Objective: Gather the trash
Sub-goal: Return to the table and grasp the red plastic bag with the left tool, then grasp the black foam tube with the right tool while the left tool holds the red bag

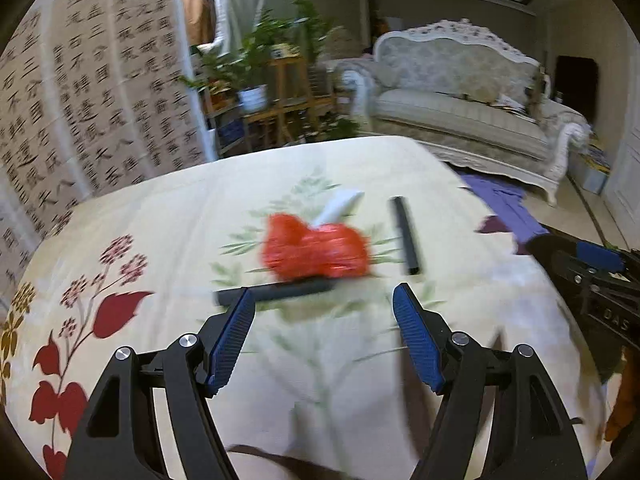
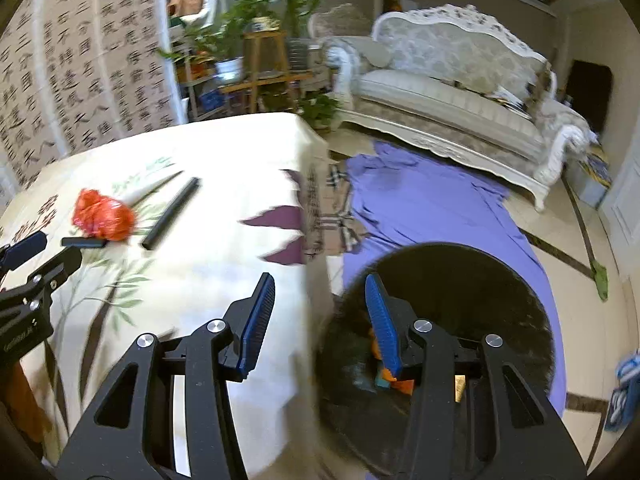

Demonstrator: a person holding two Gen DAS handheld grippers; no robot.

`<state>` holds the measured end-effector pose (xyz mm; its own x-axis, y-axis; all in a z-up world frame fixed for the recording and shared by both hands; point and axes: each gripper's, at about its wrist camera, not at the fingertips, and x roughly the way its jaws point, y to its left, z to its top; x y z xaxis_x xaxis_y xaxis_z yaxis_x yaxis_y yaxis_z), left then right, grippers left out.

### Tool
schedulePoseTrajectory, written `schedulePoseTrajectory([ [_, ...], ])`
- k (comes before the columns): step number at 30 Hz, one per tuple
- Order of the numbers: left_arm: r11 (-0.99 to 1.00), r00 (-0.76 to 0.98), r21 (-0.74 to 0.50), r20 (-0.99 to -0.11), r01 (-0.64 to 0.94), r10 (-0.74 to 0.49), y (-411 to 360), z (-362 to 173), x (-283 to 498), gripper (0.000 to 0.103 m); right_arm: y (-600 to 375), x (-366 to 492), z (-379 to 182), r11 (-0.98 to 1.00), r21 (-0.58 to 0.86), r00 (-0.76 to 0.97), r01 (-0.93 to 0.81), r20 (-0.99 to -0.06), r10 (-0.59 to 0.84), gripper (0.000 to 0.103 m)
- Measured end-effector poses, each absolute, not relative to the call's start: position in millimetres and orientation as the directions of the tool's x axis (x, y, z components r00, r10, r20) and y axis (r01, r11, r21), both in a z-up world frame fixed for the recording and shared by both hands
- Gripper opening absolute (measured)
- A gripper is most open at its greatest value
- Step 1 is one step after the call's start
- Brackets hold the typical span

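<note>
A crumpled red plastic bag (image 1: pixel 314 250) lies on the flowered tablecloth (image 1: pixel 160 240), with a white scrap (image 1: pixel 340 204) behind it. One black tube (image 1: pixel 276 292) lies just in front of it and another (image 1: pixel 406 234) to its right. My left gripper (image 1: pixel 324 312) is open and empty, just short of the near tube. My right gripper (image 2: pixel 320 304) is open and empty above the table's right edge and a black trash bin (image 2: pixel 460 280) on the floor, which holds orange scraps (image 2: pixel 384 376). The right wrist view also shows the red bag (image 2: pixel 102 216) and tubes (image 2: pixel 172 214).
A purple cloth (image 2: pixel 420 204) covers the floor by the bin. A white sofa (image 2: pixel 452 92) stands at the back right, plants on wooden stands (image 2: pixel 256 48) at the back, and a calligraphy screen (image 1: pixel 80 100) on the left.
</note>
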<state>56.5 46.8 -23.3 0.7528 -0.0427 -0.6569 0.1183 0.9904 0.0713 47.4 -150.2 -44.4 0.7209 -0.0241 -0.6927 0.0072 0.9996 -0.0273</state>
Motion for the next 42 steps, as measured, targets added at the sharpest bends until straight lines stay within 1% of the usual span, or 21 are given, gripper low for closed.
schedulePoseTrajectory([
  [5, 0.995, 0.752, 0.033, -0.658, 0.093, -0.048, 63, -20, 67, 0.07, -123, 58, -46, 0.998, -0.041, 0.713, -0.045, -0.701, 0.003, 0.046],
  [6, 0.995, 0.756, 0.029, -0.653, 0.092, -0.051, 63, -18, 69, 0.072, -120, 60, -46, 0.998, -0.042, 0.712, -0.051, -0.702, 0.007, 0.046],
  [12, 0.994, 0.77, 0.037, -0.635, 0.104, -0.057, 59, -17, 89, 0.075, -105, 71, -45, 0.996, -0.048, 0.711, -0.079, -0.703, 0.023, 0.046],
  [16, 0.993, 0.755, 0.039, -0.653, 0.108, -0.057, 54, -24, 106, 0.078, -101, 79, -44, 0.995, -0.047, 0.711, -0.085, -0.702, 0.028, 0.046],
  [20, 0.993, 0.737, 0.049, -0.674, 0.11, -0.048, 52, -32, 117, 0.078, -98, 83, -45, 0.995, -0.043, 0.71, -0.088, -0.704, 0.032, 0.046],
  [24, 0.993, 0.709, 0.01, -0.701, 0.115, -0.075, 54, -35, 123, 0.078, -96, 85, -48, 0.995, -0.043, 0.705, -0.091, -0.709, 0.034, 0.046],
  [25, 0.994, 0.709, 0.006, -0.701, 0.113, -0.076, 55, -36, 123, 0.077, -96, 86, -49, 0.995, -0.042, 0.703, -0.091, -0.71, 0.034, 0.046],
  [26, 0.993, 0.707, 0.001, -0.703, 0.115, -0.081, 56, -36, 124, 0.074, -96, 87, -49, 0.995, -0.042, 0.702, -0.092, -0.712, 0.034, 0.046],
  [27, 0.993, 0.702, -0.006, -0.707, 0.121, -0.09, 56, -36, 124, 0.063, -96, 87, -50, 0.995, -0.043, 0.7, -0.092, -0.713, 0.034, 0.046],
  [28, 0.992, 0.696, -0.011, -0.711, 0.124, -0.095, 56, -37, 125, 0.06, -96, 88, -50, 0.995, -0.043, 0.698, -0.092, -0.715, 0.034, 0.046],
  [29, 0.992, 0.696, -0.013, -0.712, 0.122, -0.095, 57, -37, 125, 0.059, -95, 88, -51, 0.995, -0.042, 0.697, -0.092, -0.716, 0.034, 0.046],
  [33, 0.992, 0.708, -0.017, -0.7, 0.123, -0.1, 59, -34, 123, 0.047, -96, 88, -51, 0.995, -0.04, 0.697, -0.091, -0.716, 0.035, 0.046],
  [34, 0.992, 0.712, -0.017, -0.695, 0.126, -0.102, 59, -33, 122, 0.038, -96, 88, -51, 0.995, -0.041, 0.697, -0.091, -0.716, 0.035, 0.046],
  [35, 0.992, 0.713, -0.016, -0.693, 0.128, -0.103, 59, -32, 122, 0.033, -96, 88, -51, 0.995, -0.041, 0.697, -0.092, -0.716, 0.035, 0.046],
  [40, 0.991, 0.711, -0.03, -0.694, 0.133, -0.116, 65, -33, 120, 0.032, -96, 88, -51, 0.995, -0.041, 0.697, -0.093, -0.716, 0.035, 0.046],
  [42, 0.991, 0.72, -0.028, -0.684, 0.133, -0.116, 67, -32, 116, 0.029, -96, 88, -51, 0.995, -0.041, 0.697, -0.093, -0.716, 0.036, 0.046],
])
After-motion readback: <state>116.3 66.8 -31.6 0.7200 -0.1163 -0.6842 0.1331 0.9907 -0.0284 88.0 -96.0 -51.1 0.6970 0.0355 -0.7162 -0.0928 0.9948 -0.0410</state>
